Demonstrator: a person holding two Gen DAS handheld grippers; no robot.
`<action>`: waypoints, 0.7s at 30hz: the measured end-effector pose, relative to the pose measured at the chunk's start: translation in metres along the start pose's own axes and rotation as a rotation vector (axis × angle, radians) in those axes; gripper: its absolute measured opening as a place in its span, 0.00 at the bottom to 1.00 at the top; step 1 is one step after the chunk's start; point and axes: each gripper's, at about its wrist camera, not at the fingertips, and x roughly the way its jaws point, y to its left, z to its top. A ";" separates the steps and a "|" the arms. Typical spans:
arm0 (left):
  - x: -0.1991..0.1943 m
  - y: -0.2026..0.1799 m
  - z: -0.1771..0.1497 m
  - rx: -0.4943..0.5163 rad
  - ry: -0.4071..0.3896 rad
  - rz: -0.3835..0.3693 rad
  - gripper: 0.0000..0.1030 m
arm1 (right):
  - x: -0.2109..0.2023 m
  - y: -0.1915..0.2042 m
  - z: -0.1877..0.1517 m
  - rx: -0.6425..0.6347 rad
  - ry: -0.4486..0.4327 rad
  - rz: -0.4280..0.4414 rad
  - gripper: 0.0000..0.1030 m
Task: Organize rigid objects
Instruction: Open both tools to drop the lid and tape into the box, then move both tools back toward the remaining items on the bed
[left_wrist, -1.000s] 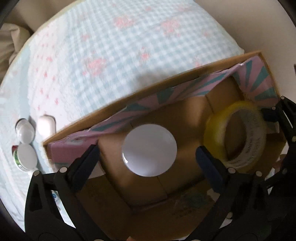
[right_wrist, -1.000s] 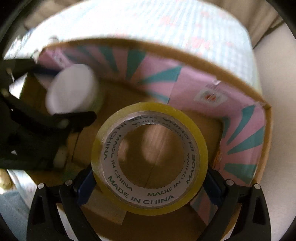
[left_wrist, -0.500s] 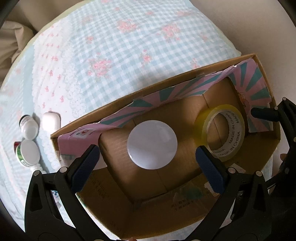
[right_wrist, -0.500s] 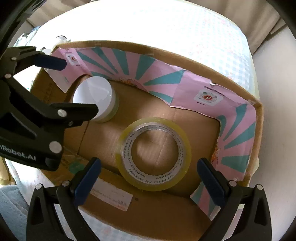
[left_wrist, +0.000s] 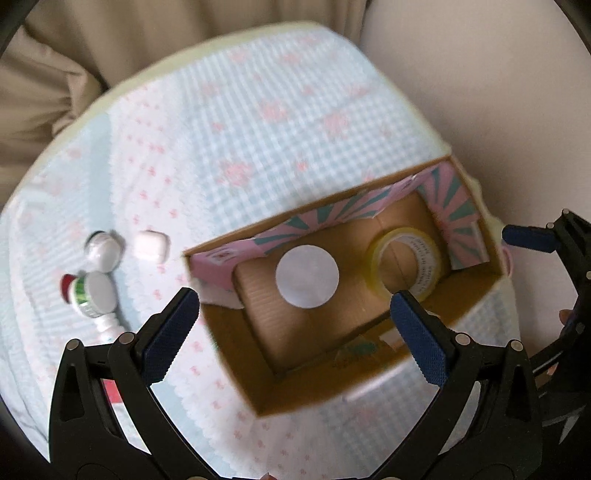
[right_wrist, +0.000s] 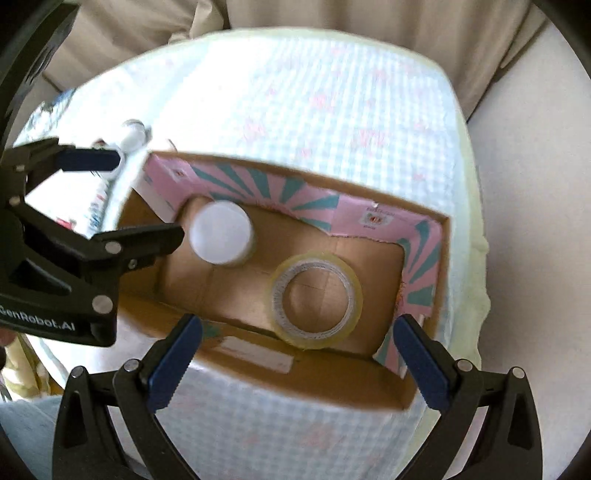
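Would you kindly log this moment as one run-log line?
left hand-held gripper: open | right hand-held gripper: open | yellow tape roll, white-lidded round jar: inside open cardboard box

Left gripper (left_wrist: 295, 321): matte black plastic frame; two tapering fingers (left_wrist: 168, 332) faced with ribbed blue pads; round silver rivets at the pivots; triangular cut-outs in the lower arms; white lettering "GenRobot.AI" on the side of the body, legible in the right wrist view.
Right gripper (right_wrist: 297, 345): same build; black frame; blue serrated pads on the fingers (right_wrist: 417, 350); paired silver rivets on each arm; elongated triangular openings below.
Skin: a small patch of fingertip visible at the right gripper's body in the left wrist view.
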 end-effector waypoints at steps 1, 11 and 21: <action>-0.012 0.002 -0.003 -0.003 -0.020 0.002 1.00 | -0.010 0.003 0.000 0.009 -0.011 -0.004 1.00; -0.141 0.047 -0.062 -0.073 -0.186 0.051 1.00 | -0.113 0.071 -0.029 0.030 -0.108 -0.065 1.00; -0.208 0.154 -0.174 -0.304 -0.231 0.101 1.00 | -0.159 0.141 -0.053 0.100 -0.196 0.025 1.00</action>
